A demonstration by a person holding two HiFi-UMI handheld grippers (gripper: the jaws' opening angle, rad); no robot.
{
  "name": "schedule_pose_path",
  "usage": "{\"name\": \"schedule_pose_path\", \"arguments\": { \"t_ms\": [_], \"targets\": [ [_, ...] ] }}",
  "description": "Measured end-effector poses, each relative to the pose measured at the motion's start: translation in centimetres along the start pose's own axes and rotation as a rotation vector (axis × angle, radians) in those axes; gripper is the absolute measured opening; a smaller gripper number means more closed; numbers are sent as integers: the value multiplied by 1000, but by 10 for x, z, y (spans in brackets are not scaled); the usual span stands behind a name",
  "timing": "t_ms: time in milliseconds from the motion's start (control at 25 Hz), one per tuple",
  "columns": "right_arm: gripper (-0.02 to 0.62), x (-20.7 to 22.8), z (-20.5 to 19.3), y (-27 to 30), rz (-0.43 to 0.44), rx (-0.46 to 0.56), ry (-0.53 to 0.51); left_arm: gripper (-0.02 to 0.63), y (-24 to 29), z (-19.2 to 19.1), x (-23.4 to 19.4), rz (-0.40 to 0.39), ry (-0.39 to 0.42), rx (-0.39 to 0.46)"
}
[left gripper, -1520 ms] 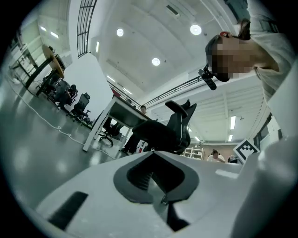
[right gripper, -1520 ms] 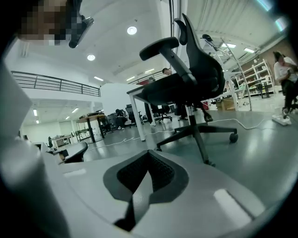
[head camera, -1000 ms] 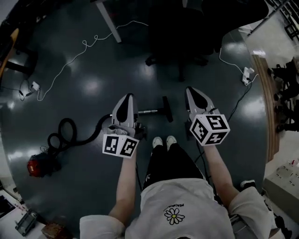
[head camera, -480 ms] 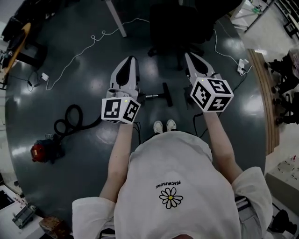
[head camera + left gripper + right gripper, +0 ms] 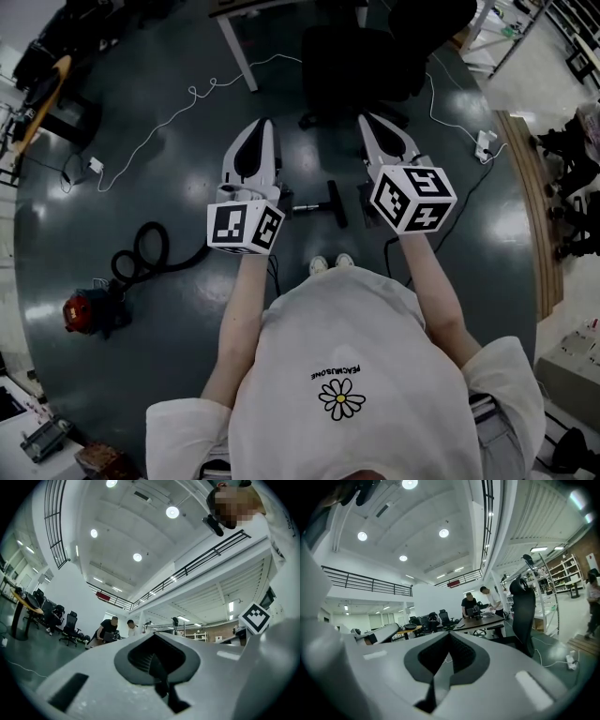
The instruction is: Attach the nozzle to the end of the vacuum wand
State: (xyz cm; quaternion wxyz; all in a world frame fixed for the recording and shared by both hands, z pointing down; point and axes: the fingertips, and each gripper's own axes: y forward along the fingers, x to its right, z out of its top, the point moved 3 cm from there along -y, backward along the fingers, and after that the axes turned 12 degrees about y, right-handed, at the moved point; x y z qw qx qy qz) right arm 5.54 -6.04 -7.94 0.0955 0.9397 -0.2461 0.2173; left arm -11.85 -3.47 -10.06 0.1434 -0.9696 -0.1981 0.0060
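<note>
- Left gripper (image 5: 263, 126): jaws closed together, nothing between them. Held at chest height, pointing out over the floor (image 5: 187, 112).
- Right gripper (image 5: 367, 120): same, jaws closed and empty, held level beside the left one.
- Wand (image 5: 305, 207) lies flat on the floor just beyond the person's shoes (image 5: 330, 264), well below both grippers. Neither gripper touches it.
- Nozzle (image 5: 333, 202) sits crosswise at the wand's right end and looks joined to it. It's too small from here to tell whether it's fully seated.
- Hose (image 5: 150, 246) loops off to the left toward the red canister (image 5: 80, 314), near left on the floor.
- My read on the step: the attach looks done, or at least nobody is working it. Person is upright, hands clear.
- Next move, if any, is a seat check. Both grippers go down to the floor and open, one clamps the wand near the joint, and the other pushes the nozzle straight along the wand axis.
- Keep the push in line, since the wand can slide on that smooth floor.
</note>
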Motion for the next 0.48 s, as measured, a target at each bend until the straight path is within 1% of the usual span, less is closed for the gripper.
{"name": "schedule_pose_path", "arguments": {
  "t_ms": [160, 280, 480],
  "targets": [
    [6, 1, 0, 1, 8, -5, -2, 5, 0, -3, 1, 13, 2, -7],
    [6, 2, 0, 5, 14, -8, -3, 5, 1, -5, -1, 25, 24, -16],
    [6, 1, -2, 13, 25, -13, -35, 5, 4, -8, -7, 37, 29, -11]
  ]
}}
